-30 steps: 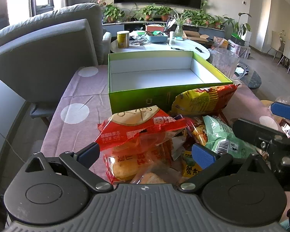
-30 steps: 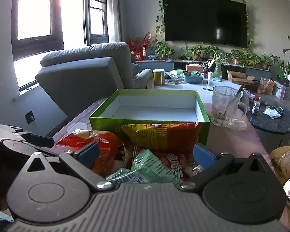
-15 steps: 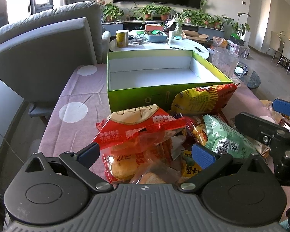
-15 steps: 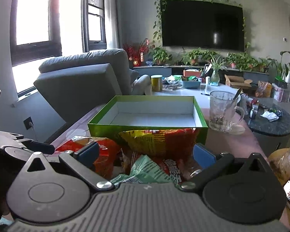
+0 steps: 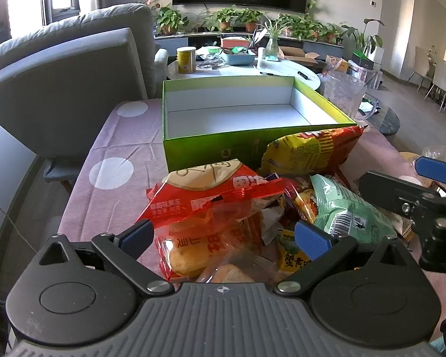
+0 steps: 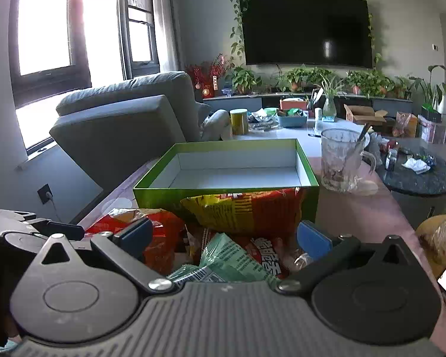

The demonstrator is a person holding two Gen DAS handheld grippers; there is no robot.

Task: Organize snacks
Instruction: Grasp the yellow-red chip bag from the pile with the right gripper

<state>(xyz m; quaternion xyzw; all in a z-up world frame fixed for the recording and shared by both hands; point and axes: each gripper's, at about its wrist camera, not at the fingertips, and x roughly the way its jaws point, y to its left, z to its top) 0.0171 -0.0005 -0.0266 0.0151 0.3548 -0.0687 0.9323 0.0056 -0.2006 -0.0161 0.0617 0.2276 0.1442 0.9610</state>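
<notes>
A pile of snack packs lies on the table in front of an empty green box with a white inside. On the pile are a red cracker pack, a yellow-red chip bag leaning on the box, and a pale green pack. My left gripper is open, its fingers either side of the red pack, above the pile. My right gripper is open over the green pack, with the chip bag and box ahead. The right gripper also shows in the left wrist view.
The table has a mauve cloth with white dots. A glass mug stands right of the box. A grey sofa is at the left. A white coffee table with clutter is behind. A dark round side table is right.
Both grippers have risen and drawn back slightly from the pile; the view tilts a little higher. Both stay open. The snacks have not moved.
</notes>
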